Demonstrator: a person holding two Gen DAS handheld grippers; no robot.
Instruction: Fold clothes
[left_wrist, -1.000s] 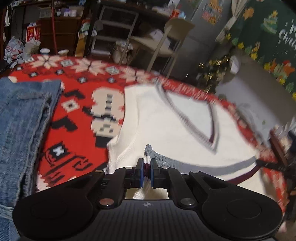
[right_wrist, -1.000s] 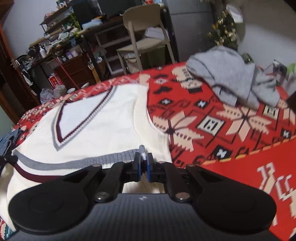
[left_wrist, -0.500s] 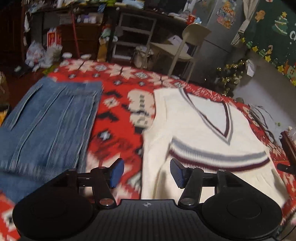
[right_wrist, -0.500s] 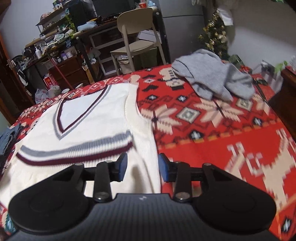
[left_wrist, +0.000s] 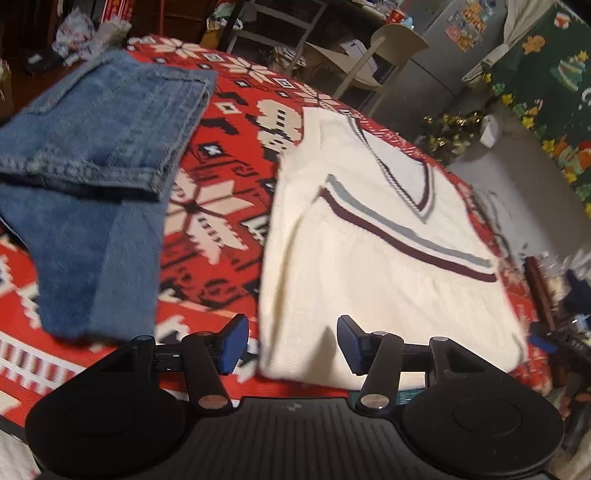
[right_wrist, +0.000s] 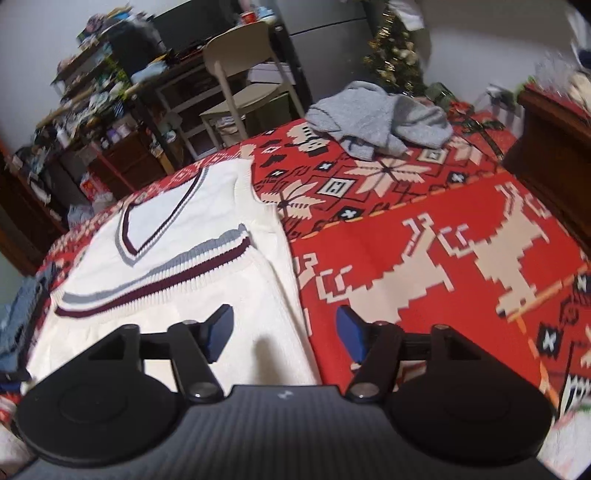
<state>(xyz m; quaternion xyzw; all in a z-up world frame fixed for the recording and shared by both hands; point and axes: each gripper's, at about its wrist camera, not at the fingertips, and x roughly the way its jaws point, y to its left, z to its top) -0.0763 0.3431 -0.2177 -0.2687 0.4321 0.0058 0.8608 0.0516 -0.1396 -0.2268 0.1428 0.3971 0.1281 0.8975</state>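
A cream knit vest (left_wrist: 373, 266) with a maroon-and-grey V-neck lies folded in half on the red patterned blanket (left_wrist: 214, 243), its striped hem laid up across the chest. My left gripper (left_wrist: 291, 341) is open just above the vest's near left corner, holding nothing. In the right wrist view the same vest (right_wrist: 177, 280) lies left of centre, and my right gripper (right_wrist: 284, 332) hangs open over its near right edge, empty. Folded blue jeans (left_wrist: 92, 147) lie to the left of the vest.
A crumpled grey sweater (right_wrist: 376, 118) lies on the far right part of the blanket (right_wrist: 443, 258). A beige chair (right_wrist: 243, 77) and cluttered shelves stand beyond the far edge. A dark wooden piece of furniture (right_wrist: 554, 147) borders the right side.
Both grippers were shut on the vest's striped hem a second ago. They let go of it, opened wide and pulled back toward the near edge; the hem now rests across the chest.
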